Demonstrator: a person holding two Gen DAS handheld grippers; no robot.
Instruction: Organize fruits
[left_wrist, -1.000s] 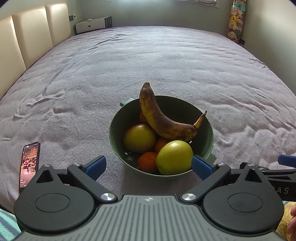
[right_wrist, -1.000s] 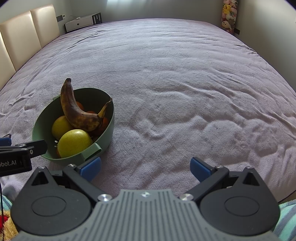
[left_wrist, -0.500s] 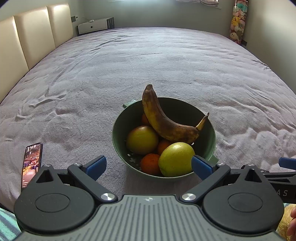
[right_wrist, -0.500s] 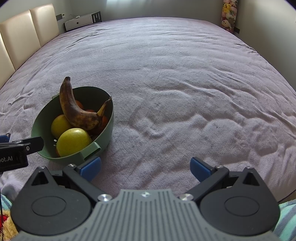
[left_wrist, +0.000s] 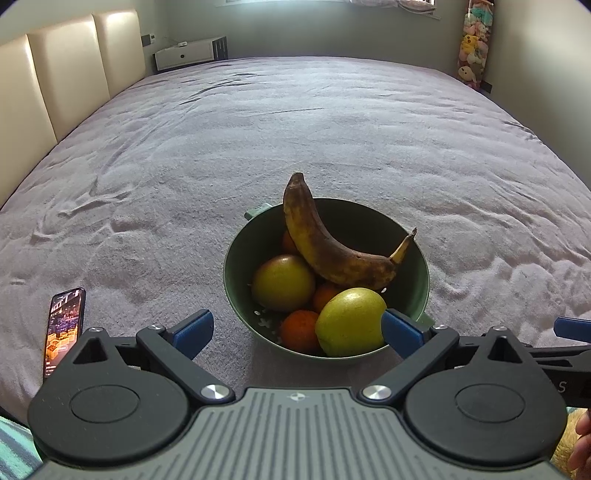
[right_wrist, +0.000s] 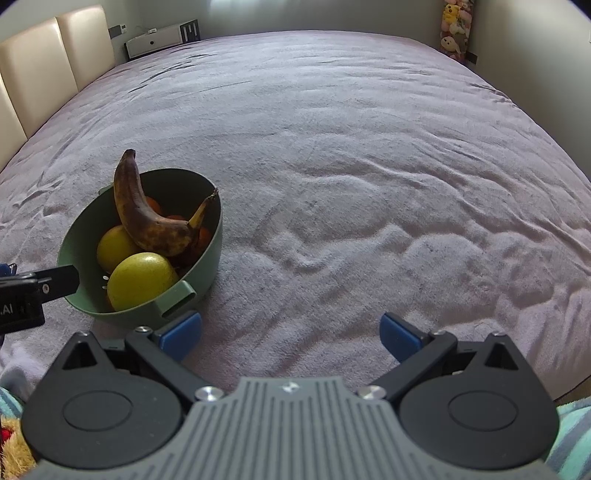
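green plastic bowl (left_wrist: 236, 273) sits on the mauve bedspread (left_wrist: 295, 129), holding a browned banana (left_wrist: 325, 247) that leans over two yellow-green apples (left_wrist: 349, 321) and several oranges (left_wrist: 299, 330). left gripper (left_wrist: 297, 330) hovers just short of the bowl's near rim, its blue-padded fingers spread wide and holding nothing. right gripper (right_wrist: 290, 334) is also spread and empty, over bare bedspread to the right of the bowl. a lit phone (left_wrist: 64, 325) lies on the bedspread left of the left gripper.
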